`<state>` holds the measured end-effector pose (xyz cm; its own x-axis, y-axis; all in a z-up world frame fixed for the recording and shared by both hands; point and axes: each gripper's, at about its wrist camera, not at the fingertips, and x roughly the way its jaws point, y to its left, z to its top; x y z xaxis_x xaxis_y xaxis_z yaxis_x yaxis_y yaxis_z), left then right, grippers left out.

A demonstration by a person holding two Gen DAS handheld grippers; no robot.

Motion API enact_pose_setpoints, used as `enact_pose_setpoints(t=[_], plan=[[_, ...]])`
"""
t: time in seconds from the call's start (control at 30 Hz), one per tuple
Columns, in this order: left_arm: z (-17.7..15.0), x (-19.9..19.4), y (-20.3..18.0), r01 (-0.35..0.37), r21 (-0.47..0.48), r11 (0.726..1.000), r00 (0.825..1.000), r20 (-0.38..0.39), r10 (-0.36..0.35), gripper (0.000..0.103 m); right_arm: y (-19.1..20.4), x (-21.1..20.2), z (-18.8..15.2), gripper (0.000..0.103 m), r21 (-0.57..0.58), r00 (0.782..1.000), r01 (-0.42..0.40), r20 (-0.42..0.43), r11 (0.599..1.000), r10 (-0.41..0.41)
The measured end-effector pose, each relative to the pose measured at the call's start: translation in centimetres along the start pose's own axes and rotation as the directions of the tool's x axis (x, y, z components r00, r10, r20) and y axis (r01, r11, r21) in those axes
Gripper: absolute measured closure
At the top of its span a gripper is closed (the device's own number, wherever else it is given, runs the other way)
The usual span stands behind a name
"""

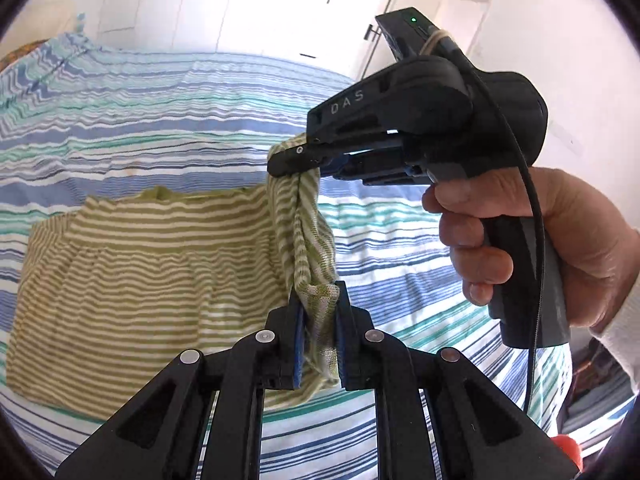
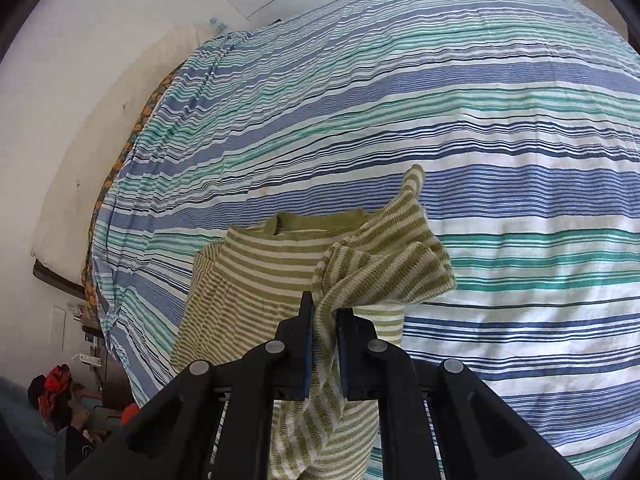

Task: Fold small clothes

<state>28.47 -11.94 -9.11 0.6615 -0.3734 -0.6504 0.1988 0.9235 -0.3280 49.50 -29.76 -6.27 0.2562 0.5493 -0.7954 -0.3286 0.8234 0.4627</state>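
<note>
- Green-and-white striped garment [image 1: 152, 264] lies mostly flat on the striped bedspread [image 1: 160, 120], neckline on the side away from the cameras.
- One edge of the garment is pulled up off the bedspread into a bunched strip [image 1: 306, 232], running between the two grippers.
- Left gripper [image 1: 319, 336] clenched on the near end of that strip; fabric squeezed between its blue pads [image 1: 299, 344].
- Right gripper [image 1: 294, 158] clamped on the far end of the strip, above the garment's body; a bit of fabric pokes out past its tip.
- Right wrist view: right gripper [image 2: 325, 344] closed on the gathered fabric, a loose folded flap [image 2: 396, 256] sticking up beyond the jaws.
- A hand [image 1: 520, 240] wraps the right gripper's handle, to the right of the garment; white sleeve cuff [image 1: 620, 328] at the wrist; black cable [image 1: 534, 240] runs down along the handle.
- Bedspread has blue, teal and white stripes and surrounds the garment on all sides.
- White cupboard doors [image 1: 240, 0] beyond the bedspread, far from the garment.
- Clutter [image 2: 56, 388] with something red-orange on the floor, left of the bed in the right wrist view.
</note>
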Motion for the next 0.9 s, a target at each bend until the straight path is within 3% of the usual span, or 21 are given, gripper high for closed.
enact_pose_setpoints(t=[0.13,0.27,0.37,0.43,0.5,0.53,0.57,0.6,0.67,0.77,0.83,0.9], plan=[[-0.2,-3.3,9.4,-0.083,-0.174,0.981,0.996,0.001,0.084,0.092,8.8,5.3,1.9,0.093,-0.109,0.999,-0.020,-0.046,0.994,0.015],[-1.8,-4.6,17.5,-0.152,-0.340,0.928,0.988,-0.032,0.150,0.092,15.7,11.9,1.9,0.093,-0.175,0.993,-0.034,-0.116,0.984,0.014],[-3.6,-4.0,22.0,-0.176,-0.413,0.894,0.983,-0.122,0.138,0.092,19.9,17.3,0.9,0.093,-0.253,0.982,-0.019,-0.186,0.967,-0.029],[-5.3,-3.3,24.4,-0.228,-0.458,0.859,0.970,-0.182,0.160,0.088,21.5,20.5,0.1,0.090,-0.288,0.972,-0.008,-0.229,0.958,-0.060],[-6.7,-3.8,25.8,-0.223,-0.500,0.837,0.970,-0.199,0.140,0.079,22.5,22.4,-0.5,0.080,-0.264,0.962,-0.083,-0.275,0.961,0.008],[-7.3,-4.5,26.3,-0.223,-0.519,0.825,0.971,-0.188,0.144,0.068,23.0,22.5,-0.6,0.074,-0.239,0.959,-0.125,-0.279,0.963,0.055],[-7.7,-5.4,26.7,-0.236,-0.527,0.816,0.970,-0.179,0.165,0.053,23.2,21.9,-0.6,0.061,-0.221,0.961,-0.163,-0.258,0.961,0.104],[-8.0,-6.3,26.8,-0.246,-0.524,0.816,0.968,-0.169,0.183,0.049,23.3,21.0,-0.6,0.050,-0.214,0.963,-0.193,-0.227,0.957,0.144],[-8.7,-7.6,26.8,-0.260,-0.502,0.825,0.965,-0.165,0.203,0.047,22.6,18.3,-0.6,0.047,-0.211,0.974,-0.200,-0.147,0.957,0.171],[-9.9,-10.0,26.3,-0.289,-0.472,0.833,0.957,-0.153,0.245,0.047,21.6,13.9,-1.2,0.047,-0.253,0.993,-0.116,-0.054,0.960,0.105],[-10.4,-11.3,25.8,-0.295,-0.442,0.847,0.955,-0.129,0.266,0.047,20.6,11.0,-3.0,0.048,-0.346,0.999,-0.050,-0.020,0.937,0.046],[-10.8,-12.0,25.2,-0.317,-0.403,0.858,0.948,-0.129,0.290,0.047,19.6,8.9,-5.9,0.049,-0.406,0.997,-0.073,-0.026,0.911,0.068]])
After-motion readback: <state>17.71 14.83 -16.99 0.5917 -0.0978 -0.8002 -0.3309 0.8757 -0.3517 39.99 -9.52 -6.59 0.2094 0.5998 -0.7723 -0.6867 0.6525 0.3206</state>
